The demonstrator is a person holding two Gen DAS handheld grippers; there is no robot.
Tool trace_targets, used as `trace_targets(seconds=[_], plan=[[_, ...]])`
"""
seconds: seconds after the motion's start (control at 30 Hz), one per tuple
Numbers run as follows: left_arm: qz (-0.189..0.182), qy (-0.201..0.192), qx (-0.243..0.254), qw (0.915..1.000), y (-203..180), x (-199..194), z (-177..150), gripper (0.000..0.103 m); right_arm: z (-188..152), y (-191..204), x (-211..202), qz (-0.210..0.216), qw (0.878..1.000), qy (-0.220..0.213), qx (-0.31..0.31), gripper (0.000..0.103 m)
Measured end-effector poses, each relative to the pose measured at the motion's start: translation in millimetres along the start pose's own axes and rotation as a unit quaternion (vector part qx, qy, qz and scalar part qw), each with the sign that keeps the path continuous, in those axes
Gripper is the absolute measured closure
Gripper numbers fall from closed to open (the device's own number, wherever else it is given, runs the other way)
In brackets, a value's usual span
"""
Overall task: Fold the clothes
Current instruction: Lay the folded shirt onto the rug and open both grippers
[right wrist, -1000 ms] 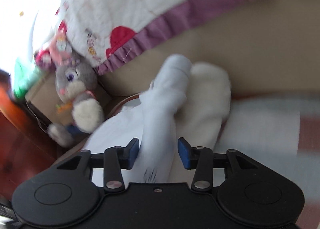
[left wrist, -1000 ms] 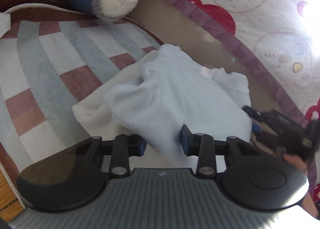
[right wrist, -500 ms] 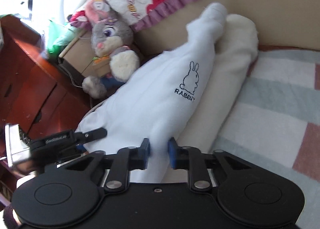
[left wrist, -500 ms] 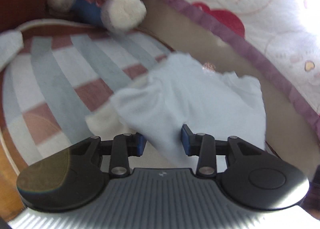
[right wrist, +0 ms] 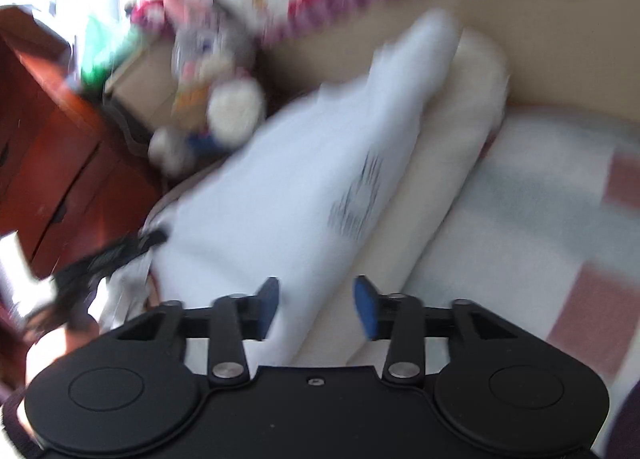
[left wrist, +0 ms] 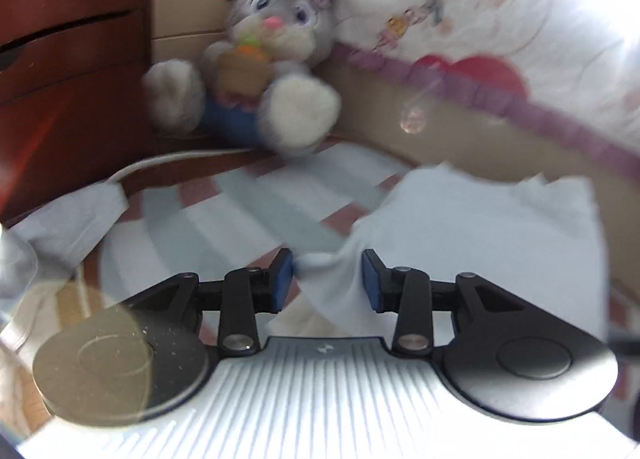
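Change: both views have swung since the earlier frames, so the plush rabbit [left wrist: 264, 71] now sits full in the left wrist view; the right hand-held gripper [right wrist: 316, 307] pinched the cloth half a second ago and its jaws have just been opening.
Left hand-held gripper [left wrist: 327, 279]: blue pads part-way apart, a bunched fold of the pale blue garment [left wrist: 472, 243] filling the gap and touching both pads, so it looks clamped on the cloth.
Right hand-held gripper: pads spread, the garment's edge lying between them; the left pad touches the cloth, the right pad stands clear of it.
Garment: lifted and stretched between the two grippers, a dark printed mark [right wrist: 356, 199] on its face, blurred.
Cream cloth [right wrist: 452, 163]: lies just beside and under the garment.
Striped rug [left wrist: 256, 203]: grey, white and pink bands beneath everything.
Quilt [left wrist: 480, 19]: white with a purple border, hanging behind.
Wooden drawers [left wrist: 68, 59]: left of the rabbit.
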State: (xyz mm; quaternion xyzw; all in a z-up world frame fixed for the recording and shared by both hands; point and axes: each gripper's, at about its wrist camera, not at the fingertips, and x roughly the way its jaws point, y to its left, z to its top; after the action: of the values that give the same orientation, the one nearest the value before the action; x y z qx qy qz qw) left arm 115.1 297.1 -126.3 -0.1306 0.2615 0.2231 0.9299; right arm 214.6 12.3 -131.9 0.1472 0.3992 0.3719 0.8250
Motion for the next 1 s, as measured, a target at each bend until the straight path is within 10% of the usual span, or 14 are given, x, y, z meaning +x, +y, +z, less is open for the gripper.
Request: trace_targets(seconds=[0.23,0.33,0.5,0.7,0.8,0.9,1.0], plan=[[-0.075,0.106,0.044,0.9906,-17,51,12,0.079,70,-22,54,-0.062,0.998,-0.019,-0.024,0.046],[-0.076,0.123,0.038,0.9888,-10,62,-2,0.08,91,-32,76,-0.104,0.992,-0.055,-0.053,0.072],[-0.073,0.105,0.052,0.9905,-8,52,-19,0.08,102,-48,77,-0.211,0.966,-0.147,-0.021,0.079],[-0.013,0.122,0.082,0.9891,-31,43,-10,0.075,92,-72,44,-0.167,0.982,-0.086,0.028,0.078],[0.084,0.118,0.145,0.9787,-62,21,-13,0.05,78,-52,35,-0.261,0.96,-0.017,-0.095,0.078],[0.047,0.126,0.122,0.9834,-85,-9,-16,0.047,63,-55,14,-0.269,0.957,0.01,-0.105,0.075],[0.024,0.127,0.128,0.9832,-115,-39,-22,0.041,47,-59,-31,-0.19,0.981,0.004,-0.035,0.075]])
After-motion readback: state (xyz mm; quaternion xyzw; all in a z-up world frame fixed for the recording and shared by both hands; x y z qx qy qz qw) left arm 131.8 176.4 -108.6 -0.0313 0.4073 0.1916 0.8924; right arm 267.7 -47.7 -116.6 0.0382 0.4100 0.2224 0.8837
